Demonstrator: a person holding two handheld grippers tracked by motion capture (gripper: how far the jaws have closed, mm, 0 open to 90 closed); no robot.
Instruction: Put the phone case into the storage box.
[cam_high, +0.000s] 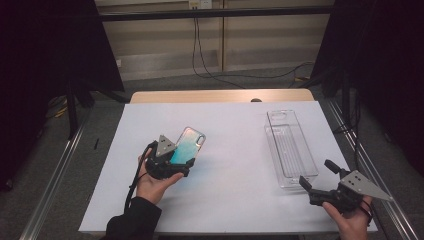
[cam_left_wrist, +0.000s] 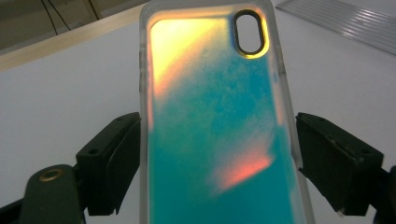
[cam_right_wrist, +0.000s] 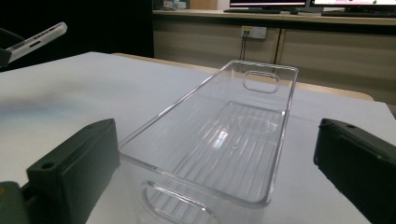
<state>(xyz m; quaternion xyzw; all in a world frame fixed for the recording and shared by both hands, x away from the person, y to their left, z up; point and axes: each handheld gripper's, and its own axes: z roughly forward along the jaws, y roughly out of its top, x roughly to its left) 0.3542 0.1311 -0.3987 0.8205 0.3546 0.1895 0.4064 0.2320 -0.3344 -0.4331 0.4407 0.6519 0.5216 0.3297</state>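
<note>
While held above the white sheet covering the table (cam_high: 235, 200), the left gripper (cam_high: 179, 165) kept its jaws clamped wide across the two long edges of an iridescent teal-and-orange phone case with a translucent rim (cam_left_wrist: 215, 135). Case: raised off the sheet at the table's left-centre, tilted, its oval camera cut-out at the far end. Right gripper (cam_high: 316, 176): jaws spread wide apart, nothing between the pads, resting at the near end of a clear, ribbed, rectangular plastic bin with handle slots (cam_right_wrist: 224, 144). Bin: standing empty on the sheet at the right side, well apart from the case.
</note>
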